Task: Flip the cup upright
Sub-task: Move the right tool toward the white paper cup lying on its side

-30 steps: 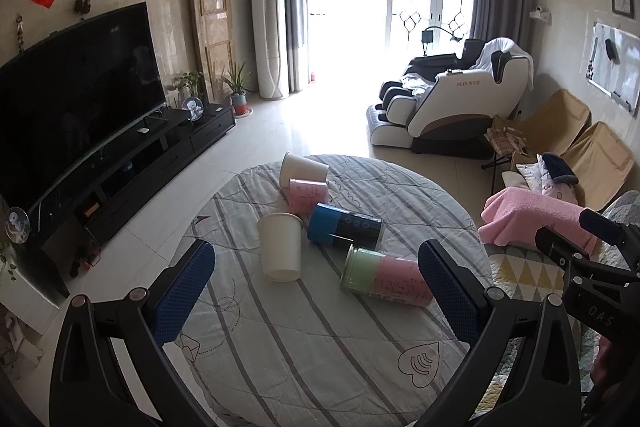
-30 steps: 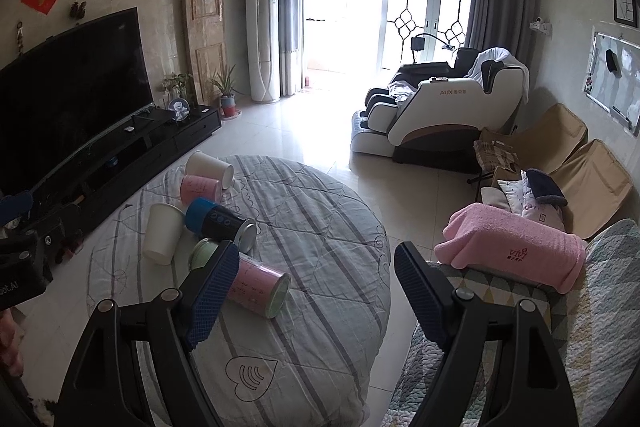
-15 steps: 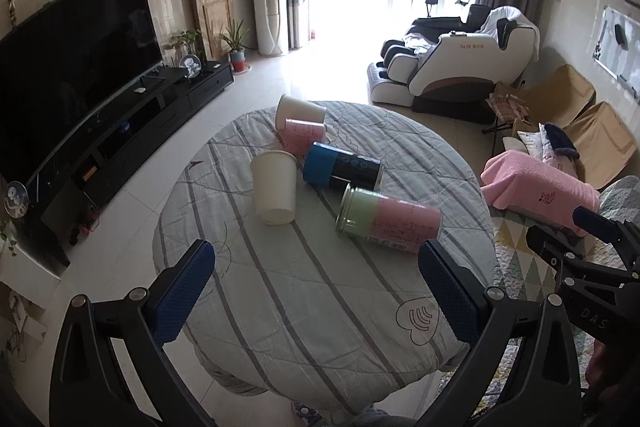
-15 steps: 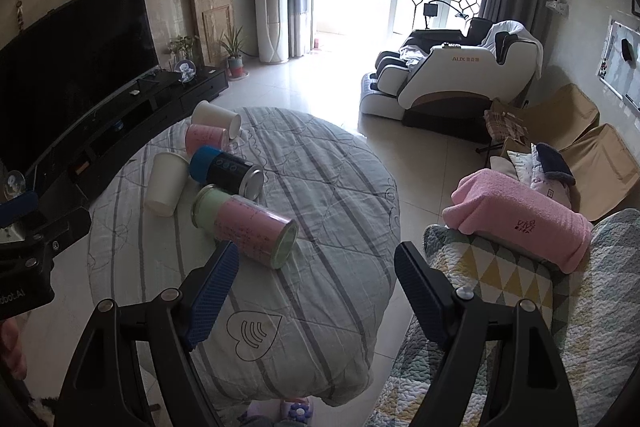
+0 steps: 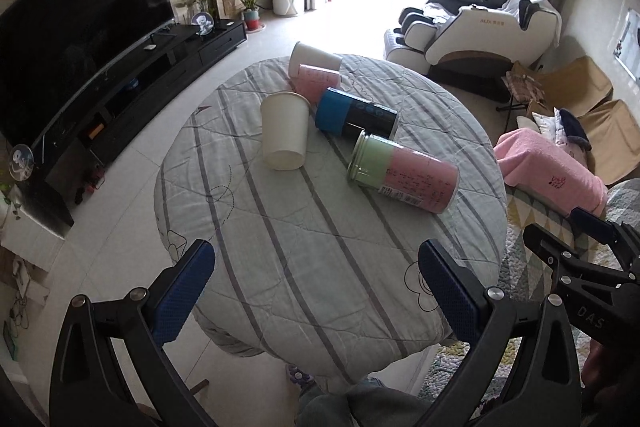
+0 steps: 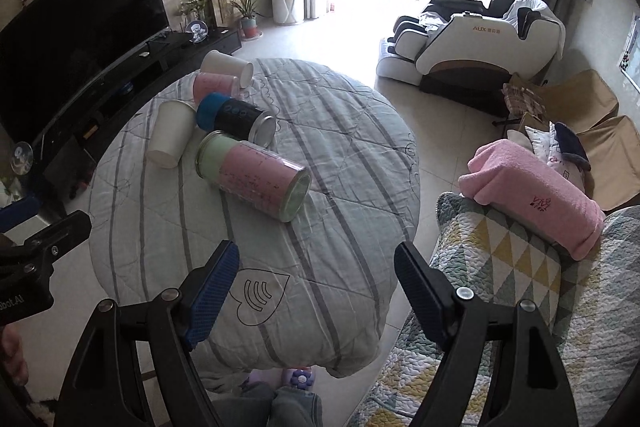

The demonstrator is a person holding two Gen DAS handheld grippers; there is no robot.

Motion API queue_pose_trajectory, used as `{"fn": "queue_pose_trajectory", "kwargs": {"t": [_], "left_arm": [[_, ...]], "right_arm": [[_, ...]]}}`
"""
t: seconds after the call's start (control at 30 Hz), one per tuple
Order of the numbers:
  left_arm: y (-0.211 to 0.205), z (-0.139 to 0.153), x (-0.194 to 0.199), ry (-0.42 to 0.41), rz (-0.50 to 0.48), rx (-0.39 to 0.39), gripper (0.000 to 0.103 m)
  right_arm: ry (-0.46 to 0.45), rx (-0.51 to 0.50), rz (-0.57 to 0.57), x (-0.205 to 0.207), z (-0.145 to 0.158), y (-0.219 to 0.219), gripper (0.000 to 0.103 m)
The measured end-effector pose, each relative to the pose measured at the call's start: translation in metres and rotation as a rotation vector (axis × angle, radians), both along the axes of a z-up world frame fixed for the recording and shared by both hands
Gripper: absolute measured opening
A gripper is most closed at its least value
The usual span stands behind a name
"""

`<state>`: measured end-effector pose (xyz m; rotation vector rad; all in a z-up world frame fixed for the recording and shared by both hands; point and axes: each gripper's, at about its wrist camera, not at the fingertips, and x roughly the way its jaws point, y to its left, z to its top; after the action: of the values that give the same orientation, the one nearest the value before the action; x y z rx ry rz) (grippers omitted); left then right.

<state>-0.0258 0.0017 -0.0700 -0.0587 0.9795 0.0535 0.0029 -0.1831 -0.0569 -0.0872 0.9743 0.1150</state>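
Left wrist view: left tool [image 5: 316, 269] spread wide, nothing between its pads, held above the near edge of the round tabletop [image 5: 280, 247]. Right tool [image 6: 316, 269] likewise spread and empty, over the tabletop's right-hand edge beside the sofa [image 6: 520, 287]. Five cups lie clustered on the far half of the striped cloth. Nearest: green-and-pink cup [image 5: 402, 173] on its side. Behind it, touching, blue-and-black cup [image 5: 356, 113], also on its side. White paper cup [image 5: 285, 137] to the left, tipped over. Pink cup [image 5: 316, 85] and second white cup [image 5: 312, 57] farthest back.
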Motion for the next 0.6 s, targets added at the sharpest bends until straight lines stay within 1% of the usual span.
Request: {"fn": "queue_pose_trajectory", "kwargs": {"t": [0.23,0.33,0.6], "left_arm": [[-0.001,0.006,0.008,0.005,0.054,0.016,0.103],[-0.003,0.005,0.012,0.016,0.074,0.009,0.103],[0.0,0.002,0.017,0.039,0.086,0.039,0.103]], "right_arm": [[0.008,0.015,0.034,0.013,0.001,-0.004,0.081],[0.012,0.025,0.05,0.02,0.0,-0.007,0.081],[0.045,0.06,0.07,0.038,-0.007,-0.004,0.081]]}}
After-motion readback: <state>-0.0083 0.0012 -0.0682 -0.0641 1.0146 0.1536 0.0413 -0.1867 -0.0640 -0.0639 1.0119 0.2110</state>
